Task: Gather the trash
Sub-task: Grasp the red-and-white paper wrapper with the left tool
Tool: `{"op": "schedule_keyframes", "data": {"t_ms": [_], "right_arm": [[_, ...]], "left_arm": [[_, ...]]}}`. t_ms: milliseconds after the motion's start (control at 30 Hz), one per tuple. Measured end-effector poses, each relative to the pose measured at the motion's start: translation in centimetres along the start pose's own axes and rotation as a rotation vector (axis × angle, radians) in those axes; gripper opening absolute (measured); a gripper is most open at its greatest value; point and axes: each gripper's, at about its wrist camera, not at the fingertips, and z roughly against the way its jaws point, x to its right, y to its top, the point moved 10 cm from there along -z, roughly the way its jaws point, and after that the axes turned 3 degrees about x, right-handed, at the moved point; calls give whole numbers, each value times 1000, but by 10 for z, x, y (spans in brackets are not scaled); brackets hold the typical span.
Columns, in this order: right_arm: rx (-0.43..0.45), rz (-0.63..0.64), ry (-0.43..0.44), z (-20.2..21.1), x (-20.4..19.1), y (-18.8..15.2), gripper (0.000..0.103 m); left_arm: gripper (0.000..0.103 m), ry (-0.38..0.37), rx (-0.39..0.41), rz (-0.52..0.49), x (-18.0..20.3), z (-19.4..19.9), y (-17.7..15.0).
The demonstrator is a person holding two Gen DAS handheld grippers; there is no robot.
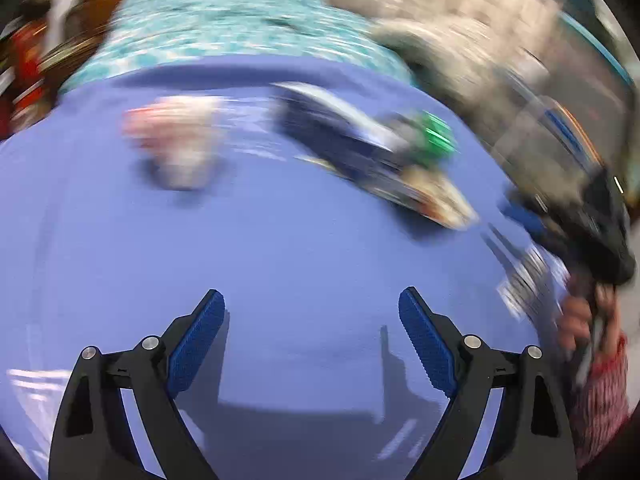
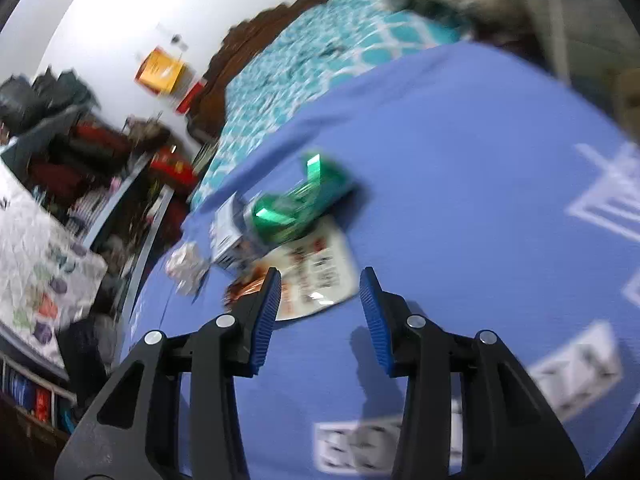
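A: What carries the trash?

B: A blue sheet [image 2: 460, 152] over the bed. The flat printed wrapper [image 2: 320, 276] is my landmark: a green foil packet [image 2: 296, 208] lies on its far edge, a small box [image 2: 228, 236] just left of it, a crumpled paper wad [image 2: 184, 268] further left.

A: Which arm is nearer?

B: The right gripper [image 2: 318, 304]; its fingers stand apart, empty, the wrapper straight ahead between them. Its long axis probably runs diagonally; blur makes that uncertain. The left gripper [image 1: 310, 332] is also spread and empty, well apart.
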Motion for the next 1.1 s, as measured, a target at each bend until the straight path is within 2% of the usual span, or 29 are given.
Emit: {"op": "schedule_keyframes", "data": {"t_ms": [100,167,233,300,333,367,400,467,533,667,733,800,933,1000,1100], "right_arm": [[-11,42,-17,-23,-15,-2,45],[-17,41,-5,-35,-21,-8,46],[-5,34,8,-37,-16,-14,46],[5,23,11,-38,-16,-13,53],[41,32,4,-33,-17,-9,65],[58,33,-2,-31,-16,-7,67],[65,23,2,-30,-15,-6,67],[58,-9,6,-31,-10,-6,67],[62,-31,10,-29,-5,-5,67],[32,-49,11,-38,1,-2,64],[-8,-21,8,-45,-5,-6,58],[-74,35,62,-54,-23,-18,50],[-170,199,100,-65,-55,-42,48],[-159,248,103,-63,-64,-46,48],[-128,228,129,-57,-64,-43,49]], "left_arm": [[90,123,47,94,-56,3,43],[94,182,79,122,-76,-4,73],[94,205,83,139,-88,-17,98],[94,218,35,148,-95,-43,115],[92,230,22,152,-99,-51,117],[68,241,16,158,-101,-60,119],[56,214,-1,163,-100,-69,117],[52,193,17,176,-93,-65,108],[51,107,3,170,-74,-57,93],[51,-21,-4,139,-31,-26,38],[52,-21,19,107,-19,-15,19],[53,-19,35,93,-11,-6,5],[54,-18,43,105,-10,-3,0],[55,-13,47,104,-10,-1,-3],[56,2,52,98,-10,3,-6]]}}
